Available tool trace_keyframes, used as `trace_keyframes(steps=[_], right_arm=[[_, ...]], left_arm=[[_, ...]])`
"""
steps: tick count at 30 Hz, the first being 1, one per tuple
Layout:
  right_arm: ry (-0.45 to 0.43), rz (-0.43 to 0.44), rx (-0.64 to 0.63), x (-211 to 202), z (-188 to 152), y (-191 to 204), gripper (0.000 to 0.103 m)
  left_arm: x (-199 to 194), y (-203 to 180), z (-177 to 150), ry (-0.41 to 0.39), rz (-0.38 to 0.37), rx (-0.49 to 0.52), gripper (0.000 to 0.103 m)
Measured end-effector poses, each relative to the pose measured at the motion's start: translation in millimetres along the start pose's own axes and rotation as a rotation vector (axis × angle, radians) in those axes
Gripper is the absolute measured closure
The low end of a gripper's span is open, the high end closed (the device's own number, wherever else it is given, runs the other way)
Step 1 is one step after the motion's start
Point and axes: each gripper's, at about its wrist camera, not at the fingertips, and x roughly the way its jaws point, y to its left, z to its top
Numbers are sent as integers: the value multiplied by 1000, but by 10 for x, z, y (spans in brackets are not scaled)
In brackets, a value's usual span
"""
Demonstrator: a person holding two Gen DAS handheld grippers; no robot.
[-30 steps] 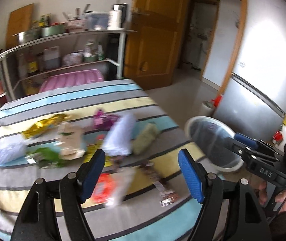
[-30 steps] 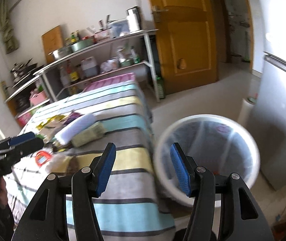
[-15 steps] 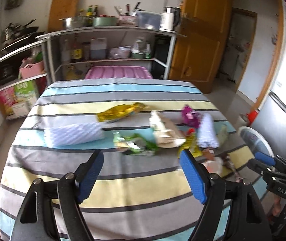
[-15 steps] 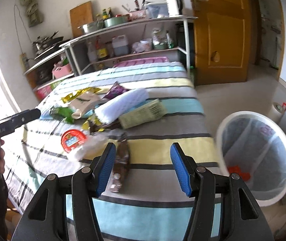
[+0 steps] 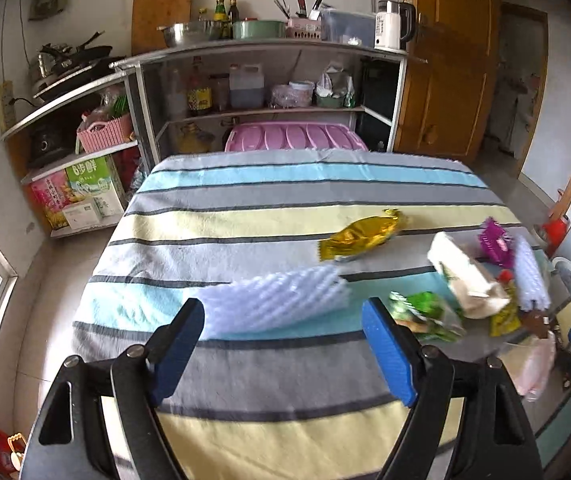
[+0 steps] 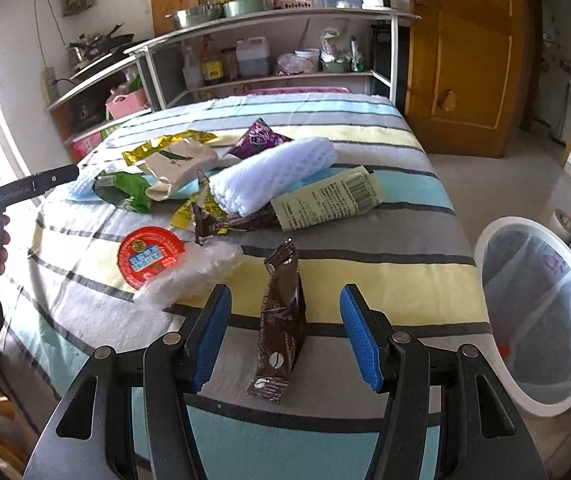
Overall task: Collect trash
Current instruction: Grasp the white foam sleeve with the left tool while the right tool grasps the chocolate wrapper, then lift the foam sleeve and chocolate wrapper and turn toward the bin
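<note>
Wrappers litter a table under a striped cloth [image 5: 245,208] [image 6: 365,272]. My left gripper [image 5: 281,320] stands open and empty, low over the cloth, just short of a white foam net sleeve [image 5: 273,304]. A gold wrapper [image 5: 359,236], a green wrapper [image 5: 421,312] and a beige paper bag [image 5: 465,276] lie further right. My right gripper [image 6: 285,300] is open, and a brown sachet [image 6: 283,320] lies on the cloth between its jaws, untouched by the pads. Beyond it lie a red round lid [image 6: 150,256], clear plastic wrap [image 6: 193,272], a second foam sleeve [image 6: 273,176] and an olive packet [image 6: 325,200].
A white bin [image 6: 521,222] with a clear liner stands on the floor off the table's right edge. Metal shelves [image 5: 245,48] with kitchenware stand behind the table, with a wooden door [image 6: 465,60] to their right. The left gripper's finger [image 6: 33,188] and a hand show at far left.
Both views have swung left, away from the bin and onto the table. The left gripper now faces the foam sleeve. The right gripper has come down over the brown sachet.
</note>
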Motion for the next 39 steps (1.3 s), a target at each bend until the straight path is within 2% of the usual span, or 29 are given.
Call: trace_keyframes(steps=[5,7,9,13,17,20,24,25,26,28,34,39], right_arm=[[20,-11,5,56,23,-37,46],[24,-12,4,60,22,-32,46],[25,-13,5,56,24,-31,47],[29,-23,2,62,27,-24,50],[27,-34,4,61,39,-32,57],[23,-35,17,53,39,-58,61],[19,-41,27,40,31,-87,67],[18,-40,27,34,29,-103,72],[16,-38,27,26,26,-99,78],[17,-33,30,24,18,-114,83],[7,-22,36,-6,-7,-120,86],[-3,-9,45,-26,-28,-132,87]], left_arm=[[215,33,57,39,6,45,20],[289,10,74,59,36,70,20],[310,-15,81,51,40,96,20],[354,1,118,55,35,84,19],[395,-43,119,57,50,118,20],[401,-65,129,52,56,123,28],[396,-77,127,51,74,136,46],[392,-77,129,50,75,138,53],[379,-77,131,47,75,137,56],[367,-71,142,47,67,131,65],[299,-76,148,46,37,99,84],[186,-96,123,37,-11,79,85]])
